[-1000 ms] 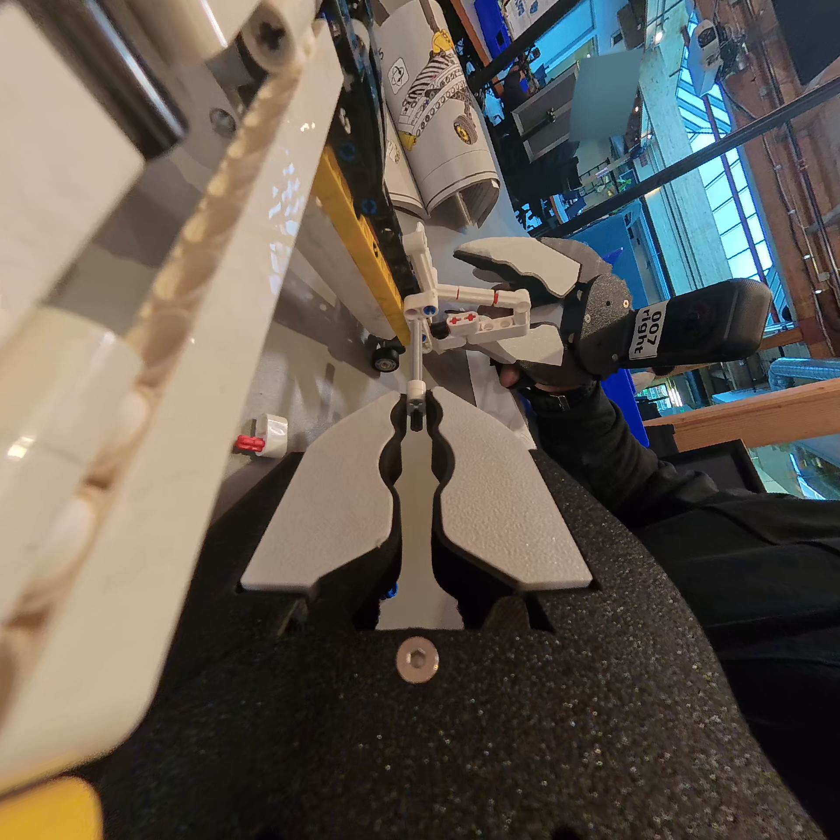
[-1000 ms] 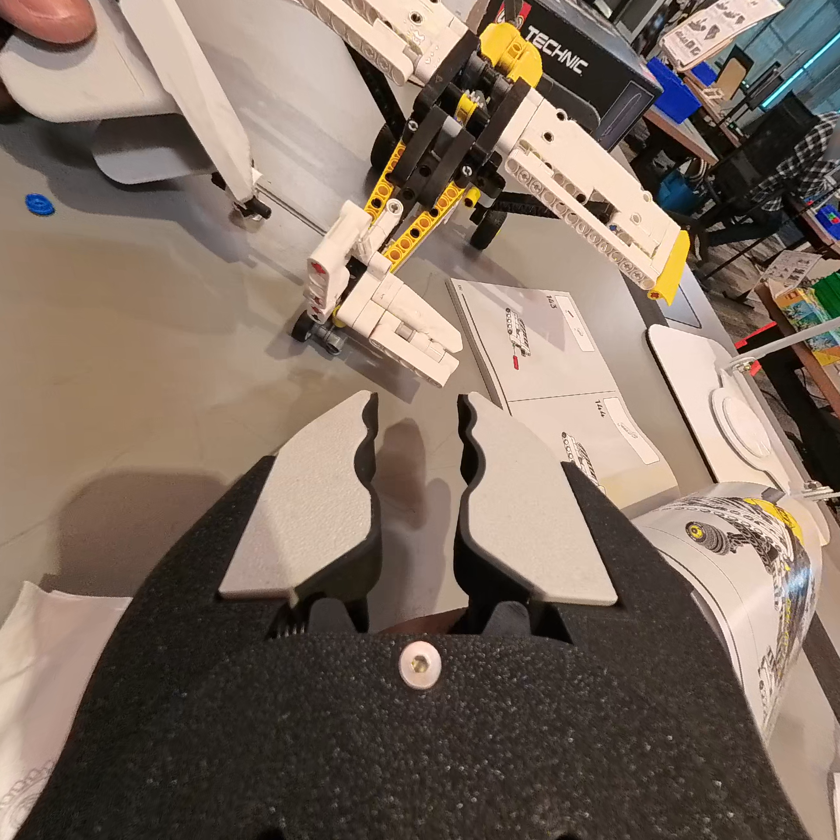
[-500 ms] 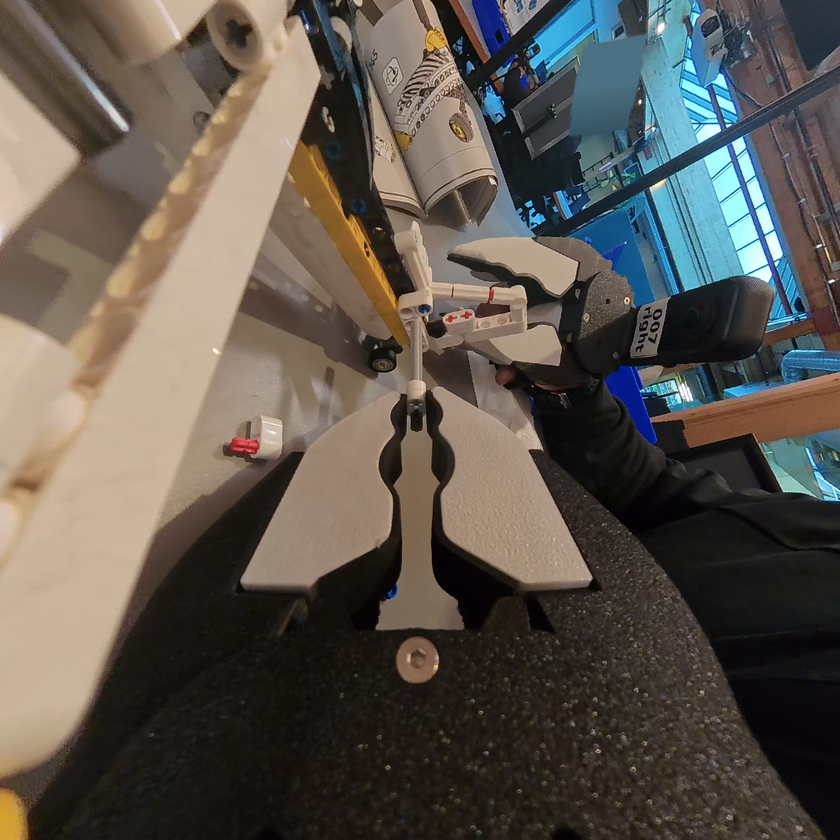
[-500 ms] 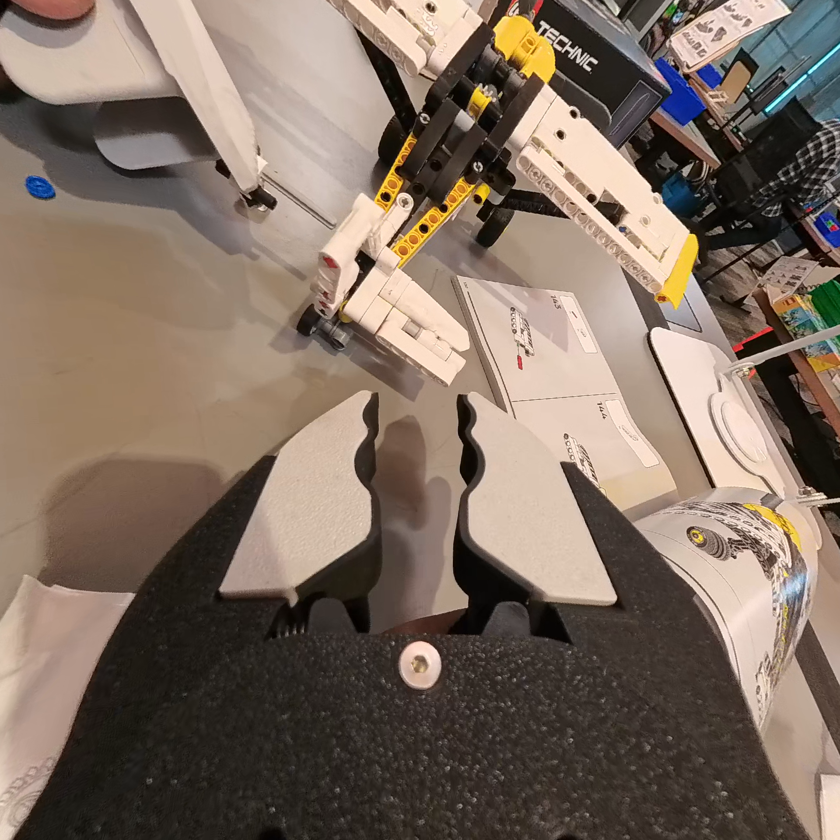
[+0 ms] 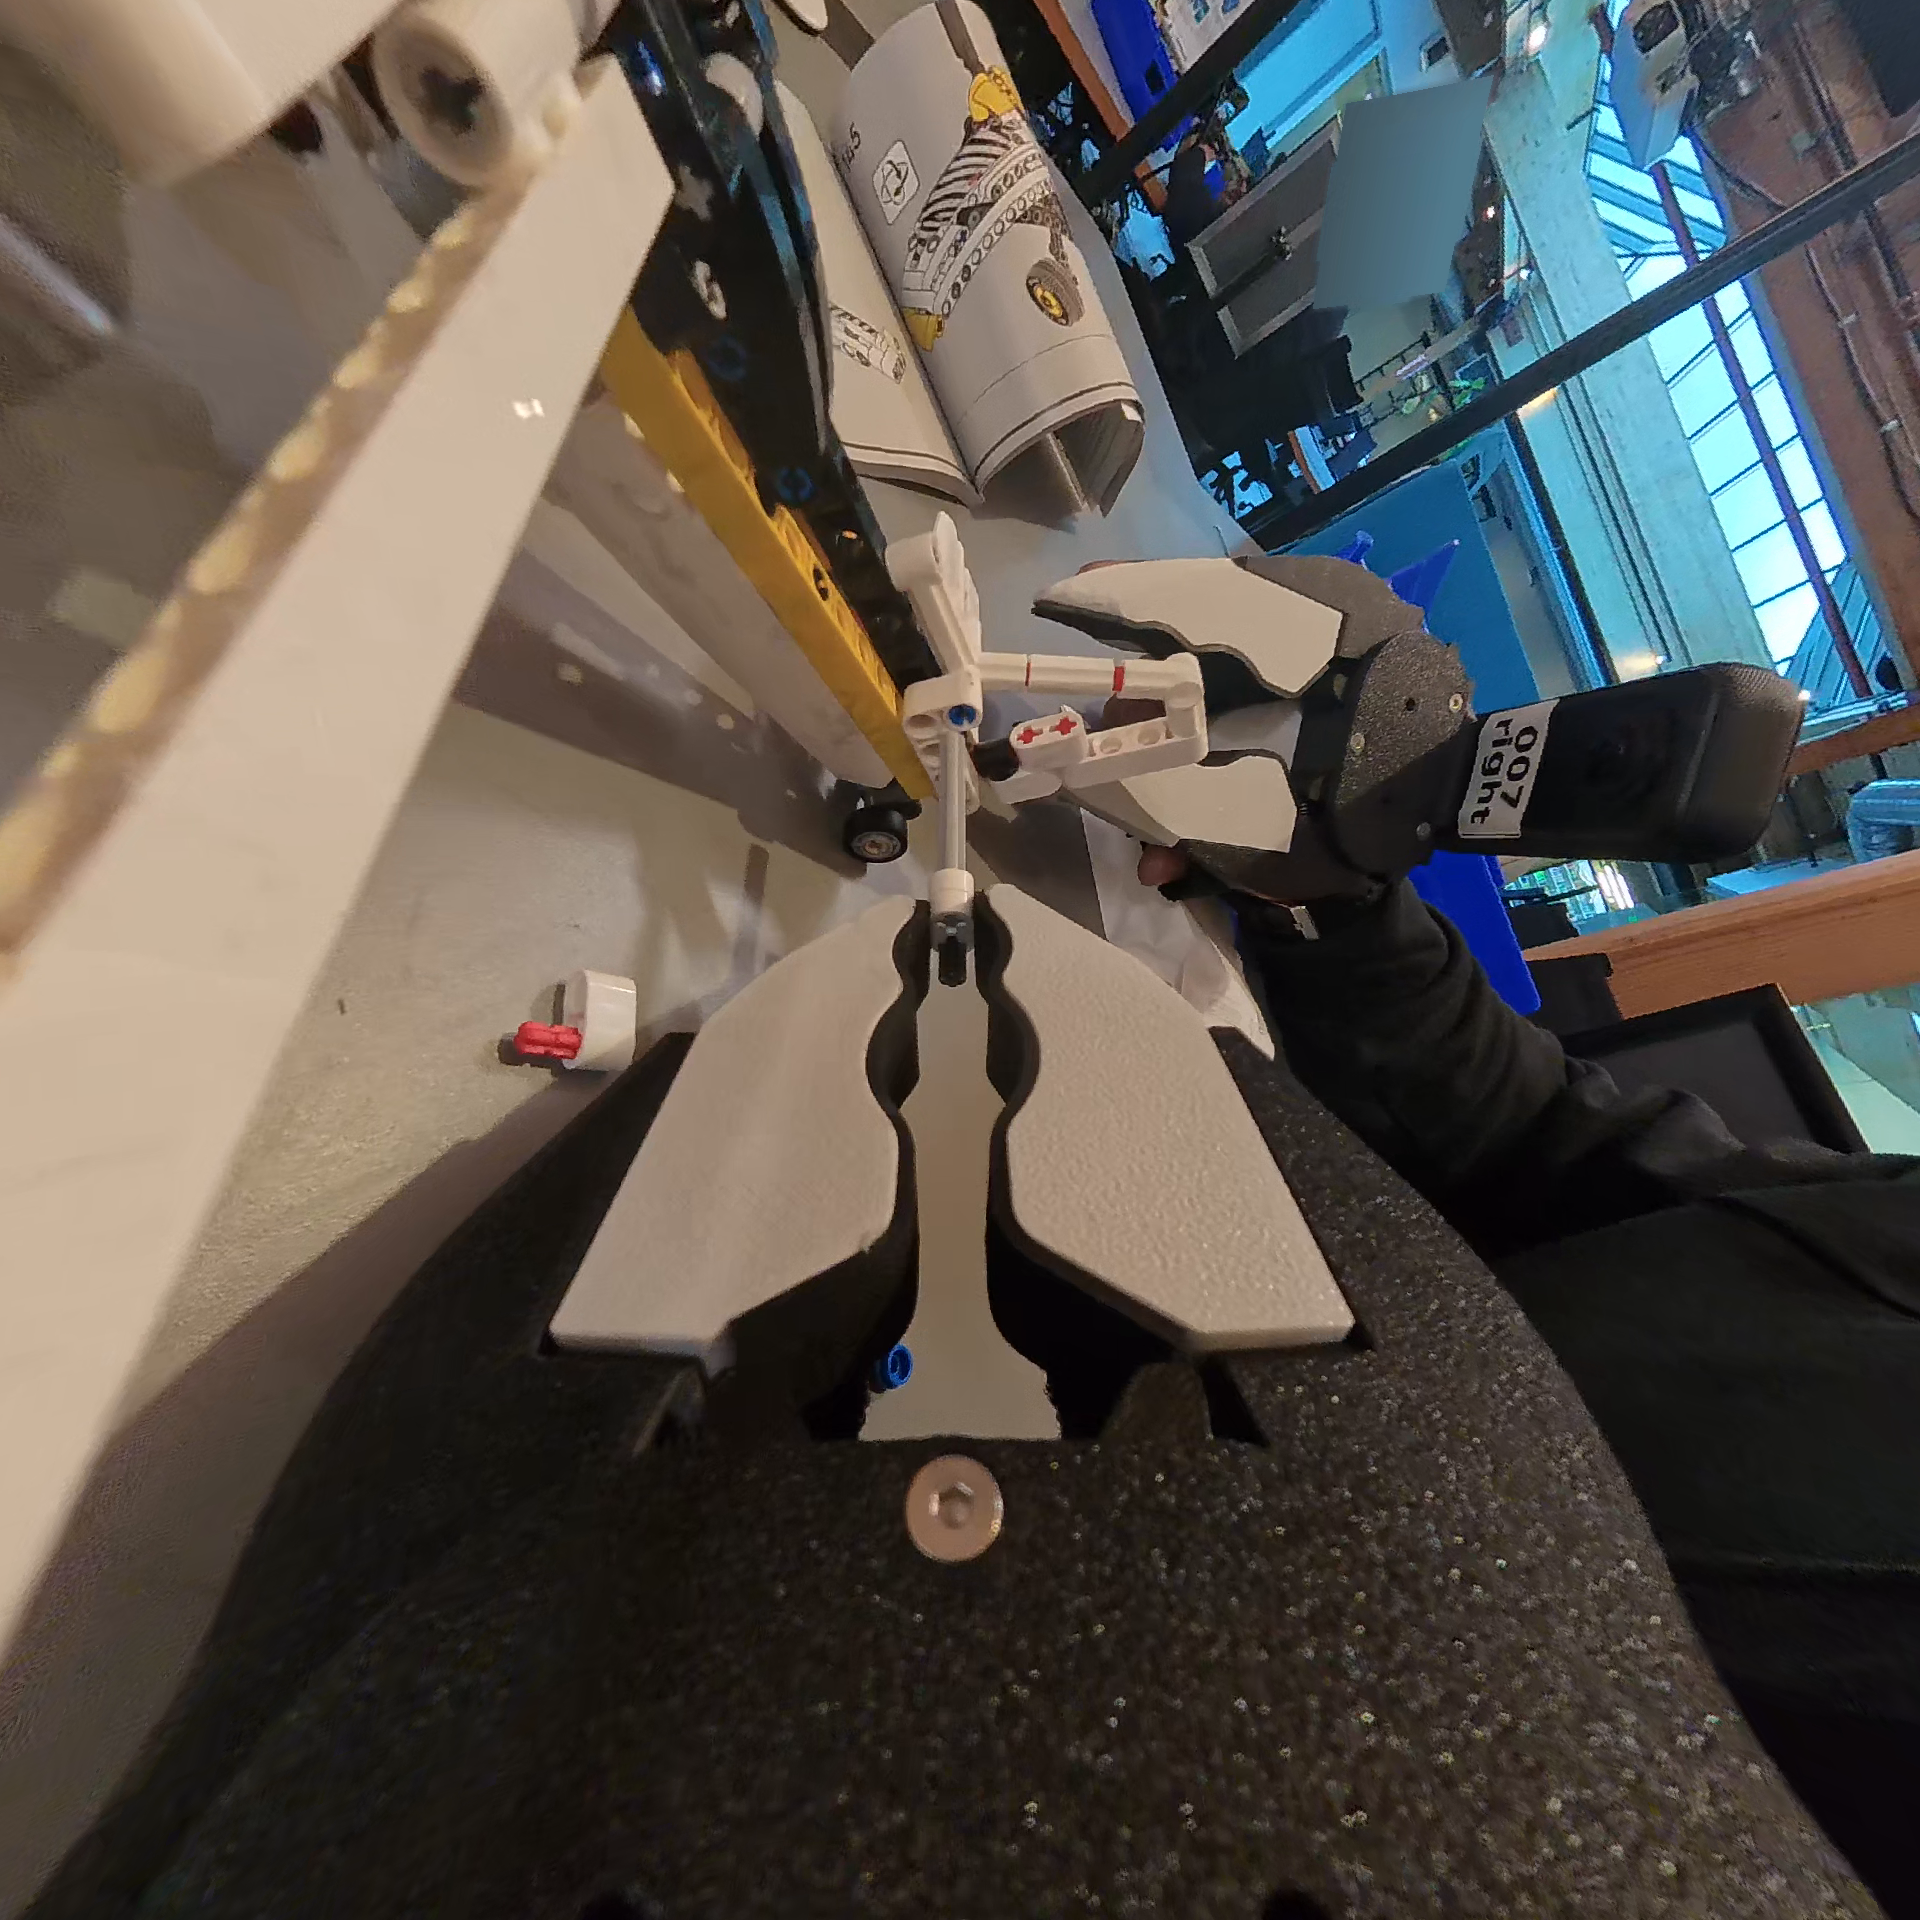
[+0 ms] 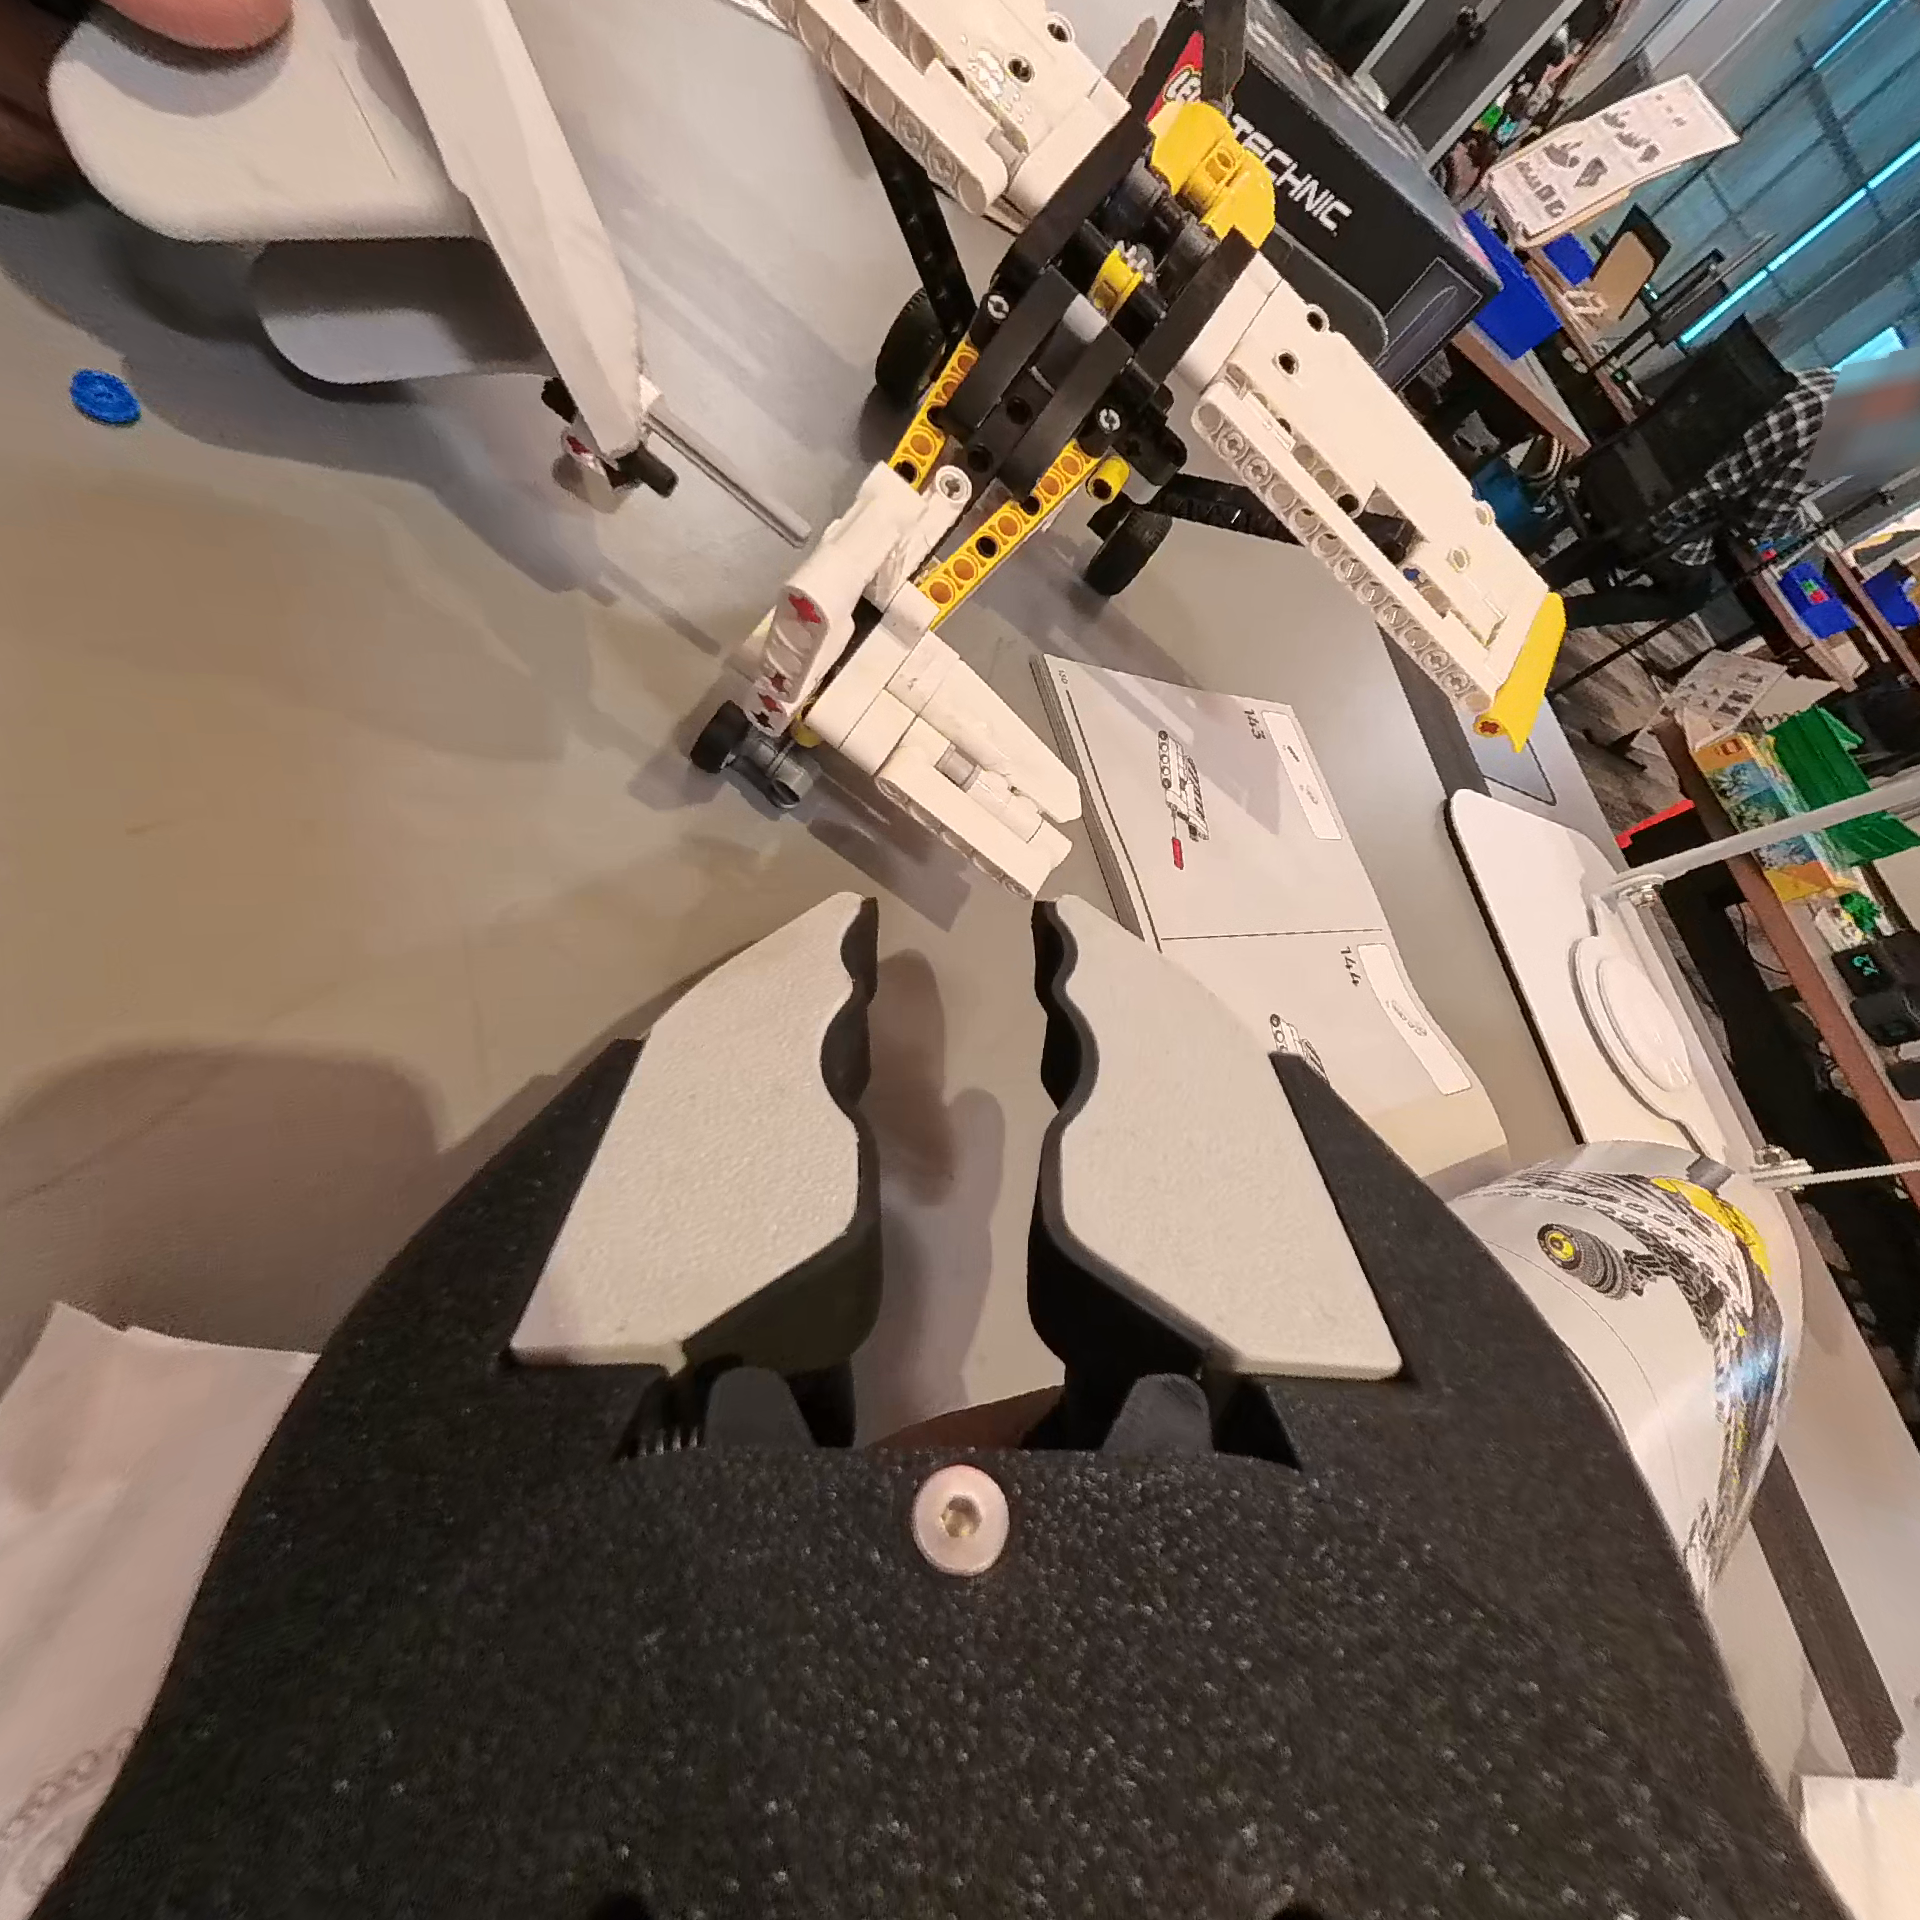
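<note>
In the left wrist view my left gripper (image 5: 951,925) is shut on a small grey connector (image 5: 952,928) at the end of a thin white rod (image 5: 951,821). The rod runs up to the white end frame (image 5: 1101,717) of a white, yellow and black brick model (image 6: 1049,416) on the grey table (image 6: 312,779). My right gripper (image 6: 951,914) is open and holds nothing. Its tips are just short of the model's white nose block (image 6: 935,748). In the left wrist view the right gripper (image 5: 1132,707) stands with open jaws either side of that white frame. My left gripper also shows in the right wrist view (image 6: 608,457).
An open instruction booklet (image 6: 1226,831) lies right of the nose and a rolled booklet (image 6: 1621,1299) nearer me. A black box (image 6: 1351,208) stands behind the model and a white pad (image 6: 1538,935) lies at the right. A blue disc (image 6: 104,397) and a white piece with a red pin (image 5: 582,1029) lie loose. There is about 10 cm between the tips of the two grippers.
My right gripper has moved closer to the model's white nose and its jaws have narrowed a little. My left gripper keeps its hold on the connector; the model has shifted slightly in its view.
</note>
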The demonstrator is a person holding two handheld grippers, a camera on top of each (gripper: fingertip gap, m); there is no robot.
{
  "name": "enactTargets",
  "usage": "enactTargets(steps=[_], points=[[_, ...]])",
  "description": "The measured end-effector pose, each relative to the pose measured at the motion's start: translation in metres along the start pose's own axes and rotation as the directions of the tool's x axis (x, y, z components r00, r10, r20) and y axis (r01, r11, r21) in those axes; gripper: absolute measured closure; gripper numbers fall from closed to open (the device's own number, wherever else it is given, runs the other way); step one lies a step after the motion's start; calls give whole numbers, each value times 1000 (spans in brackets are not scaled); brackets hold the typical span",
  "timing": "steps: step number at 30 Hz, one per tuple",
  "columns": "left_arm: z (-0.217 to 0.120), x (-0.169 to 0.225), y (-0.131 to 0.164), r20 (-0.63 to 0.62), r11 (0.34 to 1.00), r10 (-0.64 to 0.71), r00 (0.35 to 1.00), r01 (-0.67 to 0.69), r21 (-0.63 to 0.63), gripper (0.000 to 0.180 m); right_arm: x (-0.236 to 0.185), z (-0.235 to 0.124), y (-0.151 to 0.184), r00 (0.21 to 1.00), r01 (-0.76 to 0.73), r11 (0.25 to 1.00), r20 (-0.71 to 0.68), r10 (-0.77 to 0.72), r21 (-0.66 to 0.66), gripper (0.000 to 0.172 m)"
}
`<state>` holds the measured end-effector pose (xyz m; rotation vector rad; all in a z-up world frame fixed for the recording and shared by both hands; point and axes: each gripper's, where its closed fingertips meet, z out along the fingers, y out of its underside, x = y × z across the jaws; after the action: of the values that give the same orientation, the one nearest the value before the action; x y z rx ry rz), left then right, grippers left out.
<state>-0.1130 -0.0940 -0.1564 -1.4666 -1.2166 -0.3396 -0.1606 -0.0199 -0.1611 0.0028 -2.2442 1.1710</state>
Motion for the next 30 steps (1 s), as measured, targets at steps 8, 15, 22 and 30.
enactTargets(steps=[8, 15, 22, 30], points=[[-4, 3, -1, -28, 1000, 1, 1000, 0, 16, 172, 2, 2, 2, 1000, 0, 1000, -17, 0, -21, 143], [-10, 7, 2, -76, 999, -30, 997, 31, 9, 172, 1, 2, 2, 1000, 13, 1000, -23, -14, -21, 143], [-13, 0, 19, 40, 997, 48, 998, -46, -62, 172, 1, 0, 0, 999, 19, 1000, -31, -19, -5, 143], [-25, -19, 28, 217, 983, 162, 963, -140, -115, 172, -1, 1, -1, 999, 23, 1000, -27, -24, -13, 143]])
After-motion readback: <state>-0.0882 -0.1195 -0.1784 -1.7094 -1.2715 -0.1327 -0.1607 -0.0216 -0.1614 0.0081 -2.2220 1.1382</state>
